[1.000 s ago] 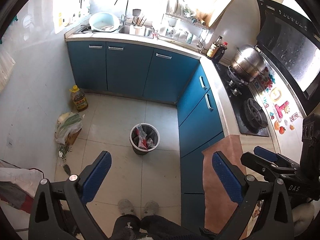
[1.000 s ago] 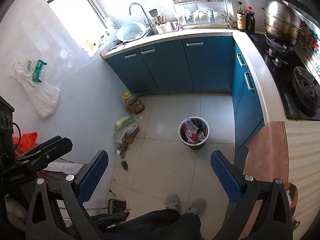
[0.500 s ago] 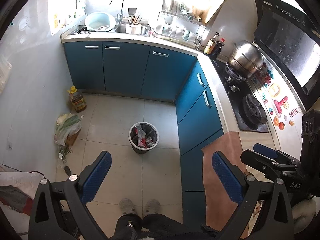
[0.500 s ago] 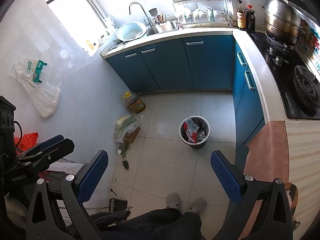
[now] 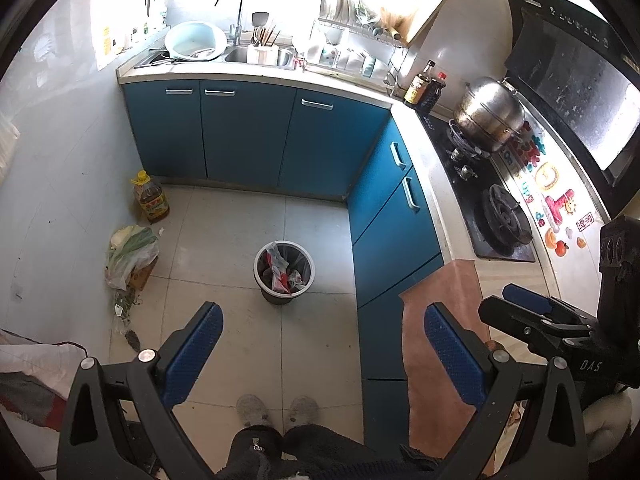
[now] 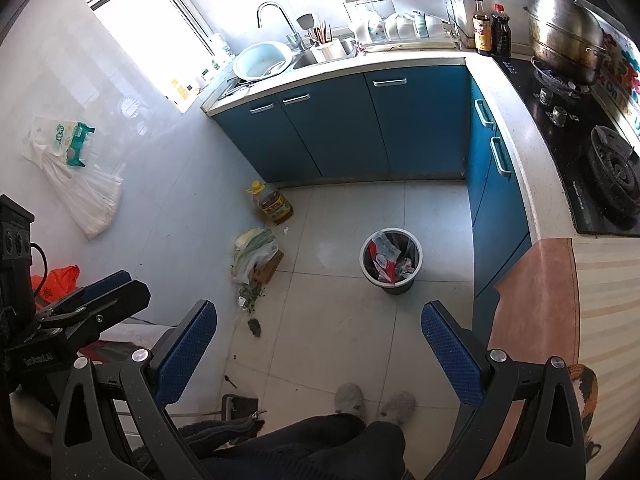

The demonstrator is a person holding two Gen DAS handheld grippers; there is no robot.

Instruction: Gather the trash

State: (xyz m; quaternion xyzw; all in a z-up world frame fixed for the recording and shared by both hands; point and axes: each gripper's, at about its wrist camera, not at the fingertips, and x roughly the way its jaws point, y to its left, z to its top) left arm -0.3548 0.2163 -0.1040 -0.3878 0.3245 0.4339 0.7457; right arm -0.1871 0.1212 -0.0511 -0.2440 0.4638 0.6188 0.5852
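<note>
A white trash bin [image 5: 280,297] with a black liner stands on the tiled kitchen floor, holding red and clear wrappers [image 5: 280,270]. My left gripper [image 5: 322,320] hangs open high above the floor, and the bin shows between its blue pads. My right gripper [image 6: 318,312] is open and empty too, with the bin [image 6: 394,286] ahead and slightly right. By the left wall lies a plastic bag of greens [image 5: 130,254] [image 6: 254,254]. Green scraps [image 6: 252,296] and a dark bit [image 6: 254,326] lie on the floor below the bag.
An oil bottle [image 5: 151,198] stands by the blue cabinets [image 5: 244,136]. A counter with a stove [image 5: 504,216] and a steel pot [image 5: 490,114] runs along the right. A person's slippers [image 5: 276,410] are below me. White bags [image 6: 80,184] hang on the left wall.
The left wrist view has drifted slightly, with the counter and bin shifting a little in frame. Both grippers stay open and nothing was taken hold of.
</note>
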